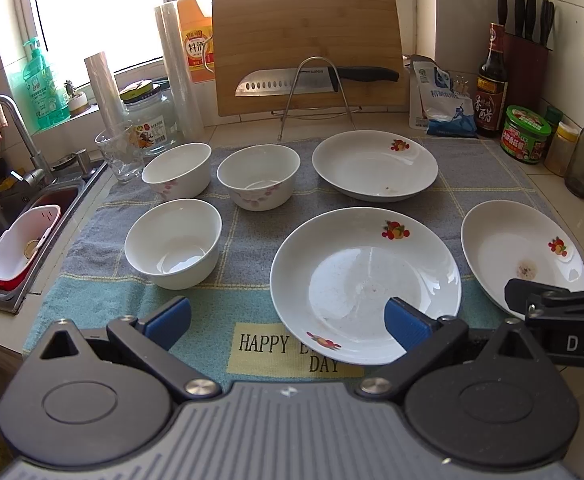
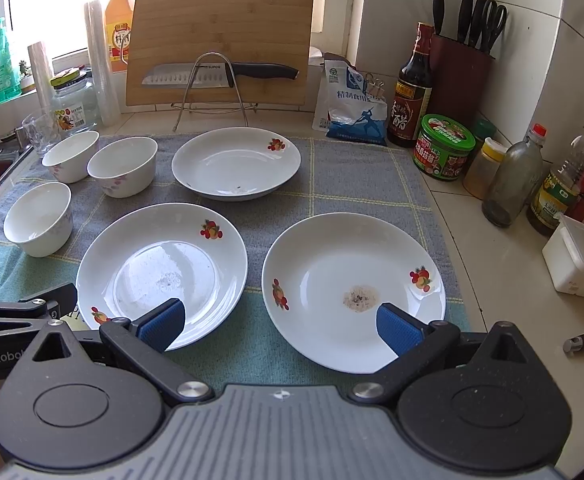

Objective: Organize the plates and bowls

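My left gripper [image 1: 288,322] hangs with its blue pads spread wide and empty above the near edge of the towel [image 1: 92,296], and my right gripper [image 2: 280,326] is just as wide apart and holds nothing, one pad over each of the two nearest plates. Just beyond them lie the middle plate [image 2: 164,268] and the right plate [image 2: 351,284], side by side and apart, with the nearest bowl [image 1: 174,242] off to the left. Farther back sit two more bowls [image 1: 258,176] close together and a third plate [image 1: 373,164], all in front of the cutting board [image 1: 307,32] and its knife [image 1: 315,80].
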`<act>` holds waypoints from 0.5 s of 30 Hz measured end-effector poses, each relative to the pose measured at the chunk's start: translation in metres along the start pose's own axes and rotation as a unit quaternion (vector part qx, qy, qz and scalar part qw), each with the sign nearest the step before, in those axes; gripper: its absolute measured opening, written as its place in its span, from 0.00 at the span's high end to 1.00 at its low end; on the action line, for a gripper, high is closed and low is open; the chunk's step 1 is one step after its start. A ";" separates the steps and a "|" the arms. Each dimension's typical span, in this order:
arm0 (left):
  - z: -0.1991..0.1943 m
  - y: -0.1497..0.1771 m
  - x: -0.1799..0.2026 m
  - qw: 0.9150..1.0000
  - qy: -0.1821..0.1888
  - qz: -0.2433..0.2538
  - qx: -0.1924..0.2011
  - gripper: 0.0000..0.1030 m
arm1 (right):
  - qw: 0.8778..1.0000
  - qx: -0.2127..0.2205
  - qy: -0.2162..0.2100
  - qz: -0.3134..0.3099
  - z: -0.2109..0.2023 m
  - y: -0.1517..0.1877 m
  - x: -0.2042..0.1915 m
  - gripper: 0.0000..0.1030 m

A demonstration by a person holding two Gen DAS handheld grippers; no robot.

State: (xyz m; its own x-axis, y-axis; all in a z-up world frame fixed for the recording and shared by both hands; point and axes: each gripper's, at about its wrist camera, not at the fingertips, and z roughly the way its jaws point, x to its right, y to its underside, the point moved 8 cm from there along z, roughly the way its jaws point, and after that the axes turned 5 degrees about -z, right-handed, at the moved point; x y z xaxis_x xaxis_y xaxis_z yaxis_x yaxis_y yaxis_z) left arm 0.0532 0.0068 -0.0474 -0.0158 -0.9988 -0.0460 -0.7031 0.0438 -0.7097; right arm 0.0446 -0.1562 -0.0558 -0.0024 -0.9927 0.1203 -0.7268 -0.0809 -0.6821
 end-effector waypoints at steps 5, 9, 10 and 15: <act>0.000 0.000 0.000 1.000 -0.001 0.000 0.000 0.01 | 1.000 0.000 0.000 0.000 0.000 0.000 0.000 0.00; 0.000 0.000 0.000 1.000 -0.001 0.000 0.000 0.01 | 1.000 0.001 0.000 0.000 0.000 -0.001 0.000 0.00; 0.000 0.000 0.000 1.000 -0.001 0.000 0.000 0.01 | 1.000 0.001 0.000 0.000 0.000 -0.001 0.000 0.00; 0.000 0.000 -0.001 1.000 -0.002 0.000 0.001 0.01 | 1.000 0.002 0.000 -0.002 0.000 -0.001 0.000 0.00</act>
State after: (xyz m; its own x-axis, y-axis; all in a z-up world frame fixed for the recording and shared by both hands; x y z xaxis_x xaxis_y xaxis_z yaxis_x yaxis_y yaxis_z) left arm 0.0531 0.0073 -0.0471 -0.0138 -0.9987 -0.0485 -0.7023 0.0442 -0.7105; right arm 0.0454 -0.1563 -0.0545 -0.0005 -0.9924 0.1227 -0.7242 -0.0843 -0.6844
